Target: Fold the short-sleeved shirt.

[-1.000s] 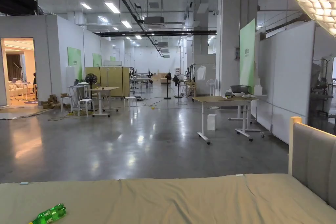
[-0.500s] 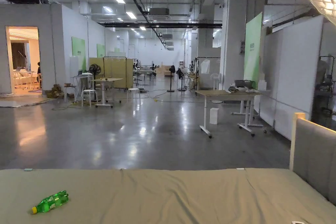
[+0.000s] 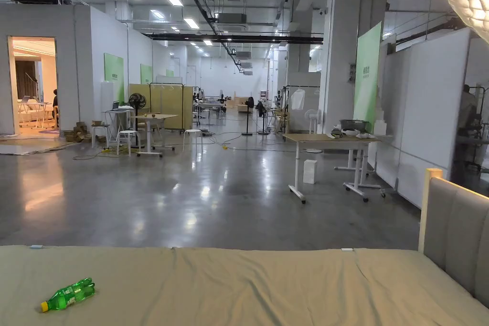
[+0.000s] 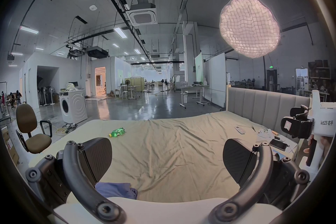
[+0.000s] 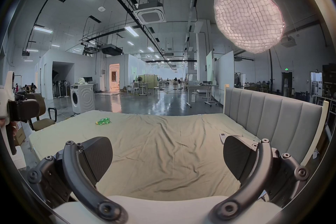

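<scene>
A crumpled blue garment [image 4: 116, 189] lies at the near edge of the bed, low in the left gripper view, just inside that gripper's left jaw; most of it is hidden by the gripper body. My left gripper [image 4: 167, 157] hovers above the beige sheet [image 4: 163, 151], jaws wide apart and empty. My right gripper [image 5: 167, 155] is likewise open over the sheet [image 5: 163, 146], holding nothing. Each gripper also appears in the other's view: the right gripper [image 4: 294, 126] in a hand at the far right, the left gripper [image 5: 20, 109] at the far left.
A green plastic bottle [image 3: 67, 296] lies on the bed's far left. A padded headboard [image 3: 458, 236] bounds the right side, with a remote [image 4: 240, 129] and a phone [image 4: 278, 144] near it. An office chair [image 4: 32, 129] and a washing machine [image 4: 73, 108] stand left of the bed.
The head camera has tilted down and shifted a little. The bottle and the sheet lie as before.
</scene>
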